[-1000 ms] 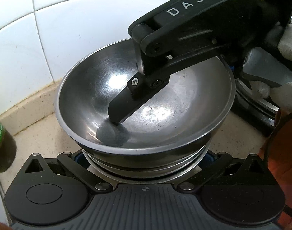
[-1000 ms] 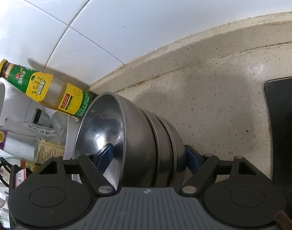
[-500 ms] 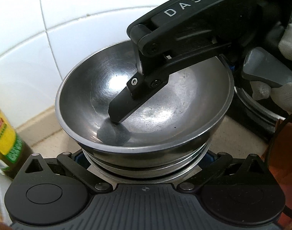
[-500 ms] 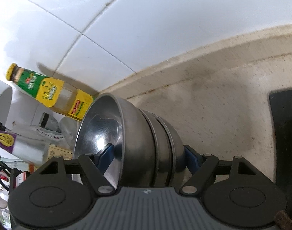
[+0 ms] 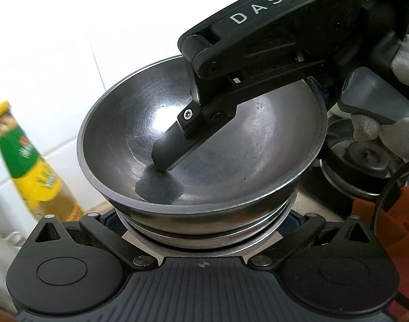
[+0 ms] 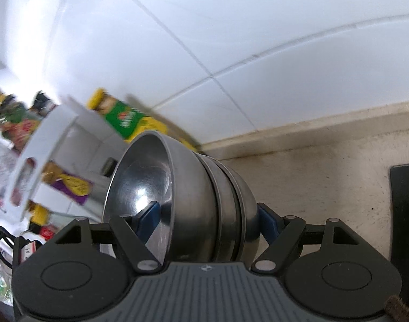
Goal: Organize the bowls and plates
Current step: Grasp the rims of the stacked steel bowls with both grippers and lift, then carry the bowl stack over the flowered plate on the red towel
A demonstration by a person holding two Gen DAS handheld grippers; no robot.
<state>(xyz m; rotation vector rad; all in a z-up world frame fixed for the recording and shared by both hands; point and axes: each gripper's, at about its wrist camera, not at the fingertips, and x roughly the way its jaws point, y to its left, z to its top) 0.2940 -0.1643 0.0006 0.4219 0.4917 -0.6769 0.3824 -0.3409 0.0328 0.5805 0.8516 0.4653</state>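
1. The nested stack of round stainless-steel bowls (image 5: 201, 145) sits between the two grippers: the left gripper (image 5: 201, 228) meets it from the near side at the lower bowls, and the right gripper (image 6: 208, 214) bites across the stack's wall from the opposite side.
2. In the right wrist view the stack lies on its side relative to that gripper, mouth turned left and bottoms turned right, so its axis runs across the jaws. One blue pad (image 6: 149, 213) is inside the top bowl and the other is against the outside of the lowest bowl; the right gripper holds the stack at a fairly wide opening.
3. In the left wrist view the right gripper's black finger (image 5: 177, 147) reaches down into the top bowl and touches its floor. The left gripper's own pads are hidden behind the bowls, so its grip cannot be told.
4. The top bowl contains nothing but that finger.
5. The beige speckled tabletop (image 6: 325, 177) lies below and beyond the stack. A yellow-capped green-labelled bottle (image 5: 24, 161) stands to the left, near the white tiled wall (image 6: 258, 40), judged the nearest thing to clear when moving.
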